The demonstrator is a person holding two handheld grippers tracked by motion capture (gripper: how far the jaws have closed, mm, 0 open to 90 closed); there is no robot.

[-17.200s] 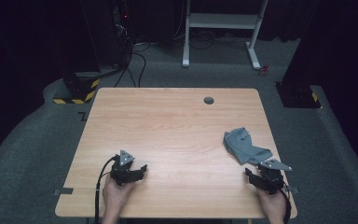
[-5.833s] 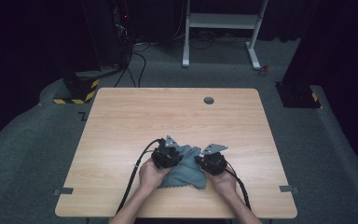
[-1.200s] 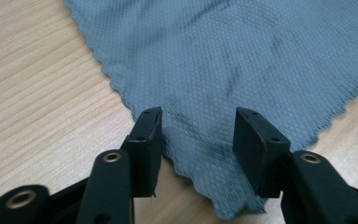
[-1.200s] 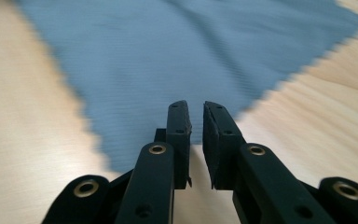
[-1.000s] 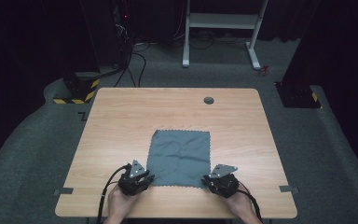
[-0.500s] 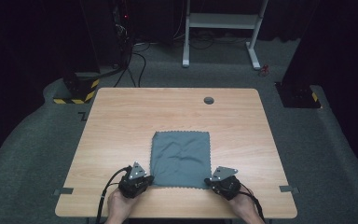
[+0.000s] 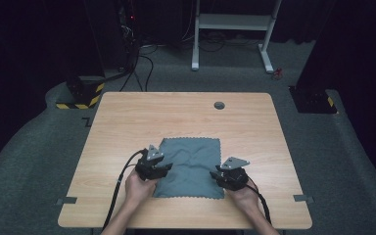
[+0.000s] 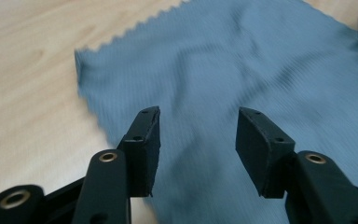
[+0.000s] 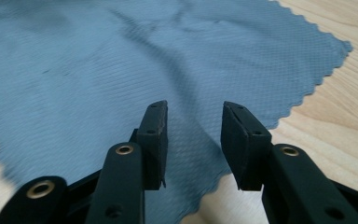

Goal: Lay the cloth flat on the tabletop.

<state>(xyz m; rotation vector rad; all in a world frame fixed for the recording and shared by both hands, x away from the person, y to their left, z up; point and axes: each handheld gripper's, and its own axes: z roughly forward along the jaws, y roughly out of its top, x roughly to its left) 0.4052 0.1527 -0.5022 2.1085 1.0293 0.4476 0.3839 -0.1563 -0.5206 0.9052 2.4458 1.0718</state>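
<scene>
1. The high view takes in the whole wooden table [image 7: 127, 122] with the grey-blue cloth [image 7: 192, 164] spread flat on its near half, and a round dark grommet [image 7: 219, 105] near the far edge.
2. In that view the left gripper [image 7: 162, 168] sits at the cloth's left edge and the right gripper [image 7: 218, 175] at its right edge, each held in a hand coming in from the bottom.
3. The left gripper view gives what the high view cannot: the jaws stand apart over the cloth [image 8: 223, 84], which they have just been opening from, with nothing pinched between the pads; the zigzag hem and bare wood show at its left.
4. The right gripper view shows that gripper's jaws likewise just opened, spread above the cloth [image 9: 98, 70], the pads clear of the fabric; a long soft crease runs across the weave, and a pinked corner lies at its right on the wood.
</scene>
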